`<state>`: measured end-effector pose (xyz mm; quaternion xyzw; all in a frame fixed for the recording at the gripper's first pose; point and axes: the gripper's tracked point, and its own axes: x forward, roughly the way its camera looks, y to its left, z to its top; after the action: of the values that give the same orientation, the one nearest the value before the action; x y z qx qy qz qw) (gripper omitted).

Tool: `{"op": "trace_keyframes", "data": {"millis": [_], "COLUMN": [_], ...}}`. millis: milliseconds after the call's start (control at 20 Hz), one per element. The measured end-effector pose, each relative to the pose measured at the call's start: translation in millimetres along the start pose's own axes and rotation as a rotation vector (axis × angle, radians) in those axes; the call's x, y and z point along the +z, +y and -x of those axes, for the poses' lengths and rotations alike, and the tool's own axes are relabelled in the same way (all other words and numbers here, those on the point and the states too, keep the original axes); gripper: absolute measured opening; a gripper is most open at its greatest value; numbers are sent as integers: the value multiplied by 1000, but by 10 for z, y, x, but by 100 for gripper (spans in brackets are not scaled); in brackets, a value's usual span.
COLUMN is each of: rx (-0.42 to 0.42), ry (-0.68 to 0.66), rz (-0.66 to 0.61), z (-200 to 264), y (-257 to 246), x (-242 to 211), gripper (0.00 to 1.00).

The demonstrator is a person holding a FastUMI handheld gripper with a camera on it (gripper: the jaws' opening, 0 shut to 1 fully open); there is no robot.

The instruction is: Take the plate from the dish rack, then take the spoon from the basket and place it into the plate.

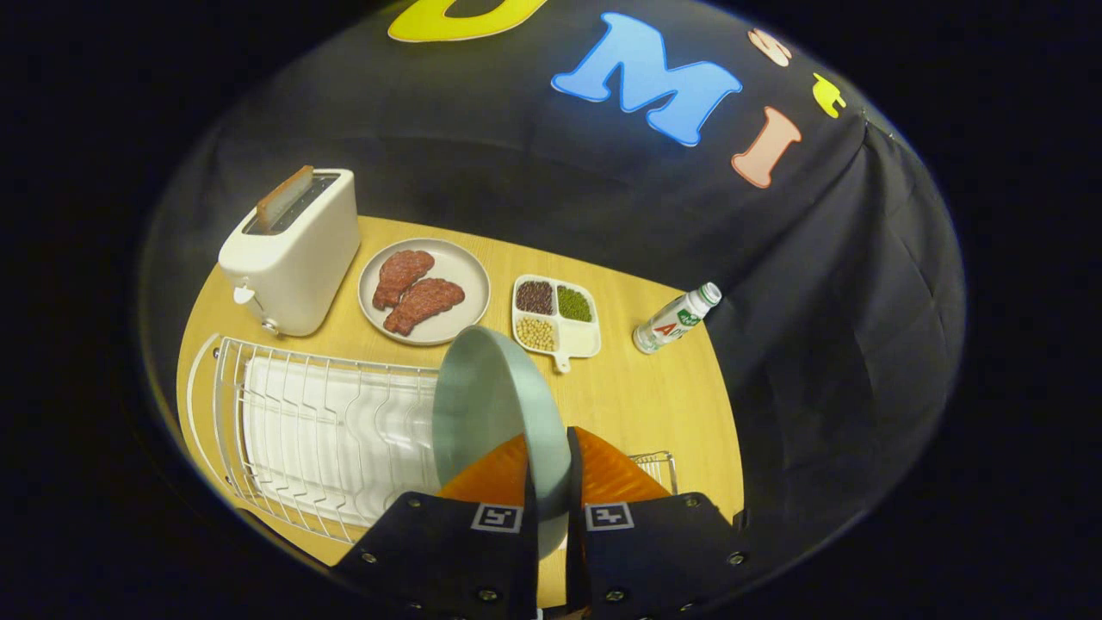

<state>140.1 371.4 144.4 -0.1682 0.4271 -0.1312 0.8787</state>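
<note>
A pale grey-green plate [491, 405] is held on edge, its rim pinched between the fingers of the gripper [551, 482], above the white wire dish rack [301, 422].

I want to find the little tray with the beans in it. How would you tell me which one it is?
Start at the white toaster on the wooden table. Next to it sits a round plate of meat, then the little tray, beyond the gripper shut on a pale green plate. It alone is square, split into four parts, with a short handle.
</note>
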Motion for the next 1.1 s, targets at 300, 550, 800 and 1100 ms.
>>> {"op": "trace_keyframes", "data": {"millis": [300, 550, 800, 1100], "rx": [93, 181, 271, 433], "ry": [-36, -15, -40, -56], "rz": [-92, -141, -165, -208], "z": [218, 404, 597, 693], "y": [-335, -696, -1108, -1502], "x": [85, -184, -522, -1044], "gripper": [12, 12, 12, 12]}}
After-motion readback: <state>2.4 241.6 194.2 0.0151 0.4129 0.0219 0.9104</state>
